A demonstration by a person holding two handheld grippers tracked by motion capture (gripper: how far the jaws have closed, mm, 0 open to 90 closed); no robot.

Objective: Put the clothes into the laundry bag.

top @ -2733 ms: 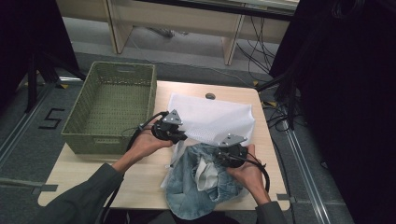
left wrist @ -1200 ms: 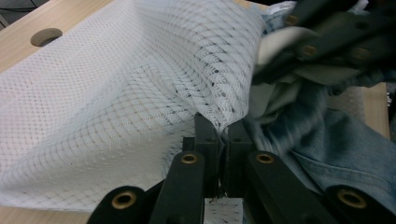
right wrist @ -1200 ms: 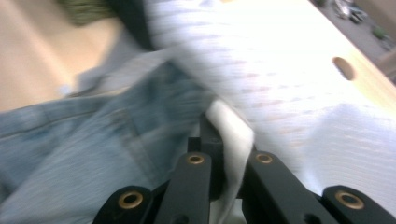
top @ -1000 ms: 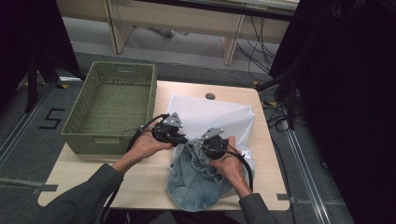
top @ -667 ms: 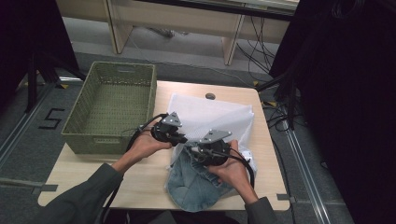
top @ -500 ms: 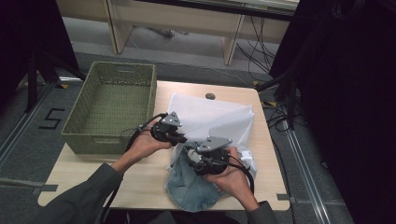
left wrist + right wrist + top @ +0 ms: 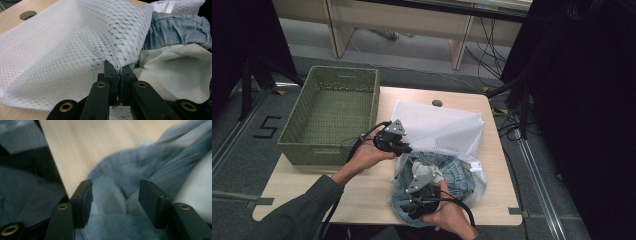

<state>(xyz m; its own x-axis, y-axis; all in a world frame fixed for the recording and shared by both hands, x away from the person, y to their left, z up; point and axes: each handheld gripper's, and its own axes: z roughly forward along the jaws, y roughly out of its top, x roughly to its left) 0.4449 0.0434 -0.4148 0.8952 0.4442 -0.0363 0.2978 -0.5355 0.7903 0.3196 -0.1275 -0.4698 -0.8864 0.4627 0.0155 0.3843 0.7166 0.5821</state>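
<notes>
High view, from above the person's side: a white mesh laundry bag (image 7: 439, 131) lies across the middle of the light wooden bench (image 7: 312, 185), its open mouth toward the person, and a crumpled pair of faded blue denim jeans (image 7: 452, 175) sits partly inside that mouth, spilling onto the bench at the near edge. The left gripper (image 7: 404, 148) is at the bag's near left rim, just beside the jeans; in the left gripper view its black fingers (image 7: 110, 73) are pressed together on a fold of the white mesh (image 7: 75, 45), with denim (image 7: 175, 30) and a pale inner lining (image 7: 175, 65) bunched close to the right. The right gripper (image 7: 414, 210) is low over the near end of the jeans, the hand behind it at the bench edge. In the right gripper view its fingers (image 7: 83, 197) are spread apart with blue denim (image 7: 112, 207) between and under them; the picture is blurred, so I cannot say whether they touch the cloth. An olive-green woven basket (image 7: 299, 145) stands at the left of the bench, apart from the bag.
</notes>
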